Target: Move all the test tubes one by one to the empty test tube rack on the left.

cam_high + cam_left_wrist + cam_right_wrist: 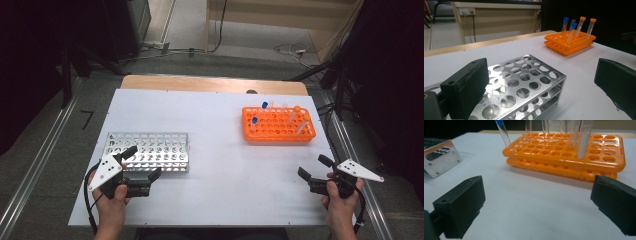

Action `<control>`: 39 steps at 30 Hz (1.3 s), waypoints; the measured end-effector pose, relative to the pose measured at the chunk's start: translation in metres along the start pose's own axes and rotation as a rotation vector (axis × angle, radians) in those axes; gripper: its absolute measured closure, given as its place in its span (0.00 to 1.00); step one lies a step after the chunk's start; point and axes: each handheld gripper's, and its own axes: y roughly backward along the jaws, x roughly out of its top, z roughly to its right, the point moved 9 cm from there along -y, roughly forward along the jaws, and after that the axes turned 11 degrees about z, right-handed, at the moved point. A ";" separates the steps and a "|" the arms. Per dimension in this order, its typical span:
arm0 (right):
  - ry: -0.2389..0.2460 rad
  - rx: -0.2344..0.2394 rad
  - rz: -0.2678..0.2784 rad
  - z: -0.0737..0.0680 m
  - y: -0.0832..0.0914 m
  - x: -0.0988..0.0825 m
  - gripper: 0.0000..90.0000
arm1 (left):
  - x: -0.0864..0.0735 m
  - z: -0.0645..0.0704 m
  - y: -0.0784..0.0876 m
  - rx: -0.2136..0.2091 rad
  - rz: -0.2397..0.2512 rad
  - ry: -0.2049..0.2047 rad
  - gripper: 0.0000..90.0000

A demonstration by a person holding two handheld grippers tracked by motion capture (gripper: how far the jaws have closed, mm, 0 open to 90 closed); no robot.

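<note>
Left gripper (141,164), right gripper (313,167) gaping, empty; metal rack (148,151) long axis across table.

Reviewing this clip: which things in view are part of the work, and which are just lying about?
Part of the work:
- orange rack
- capped tubes standing in it
- metal rack, no tubes in it
- left tongs and right tongs, both open, holding nothing

Lying about:
- cables on the floor beyond the table

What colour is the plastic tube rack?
Orange plastic tube rack; right gripper view shows it best.
</note>
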 end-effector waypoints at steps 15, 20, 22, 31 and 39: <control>-0.044 -0.107 -0.022 0.025 -0.034 0.026 0.37 | 0.001 0.004 -0.005 -0.003 -0.024 -0.008 0.00; -0.037 -0.159 -0.040 0.043 -0.050 0.025 0.46 | 0.003 0.003 -0.005 -0.002 -0.009 0.028 0.02; -0.047 -0.167 -0.034 0.051 -0.056 0.025 0.51 | 0.003 0.004 -0.006 0.001 -0.019 0.033 0.03; -0.079 -0.152 -0.062 0.070 -0.084 0.026 0.60 | 0.001 0.008 -0.006 -0.020 -0.036 0.034 0.05; -0.068 -0.159 -0.085 0.071 -0.097 0.020 0.68 | 0.001 0.009 -0.007 -0.010 -0.038 0.039 0.07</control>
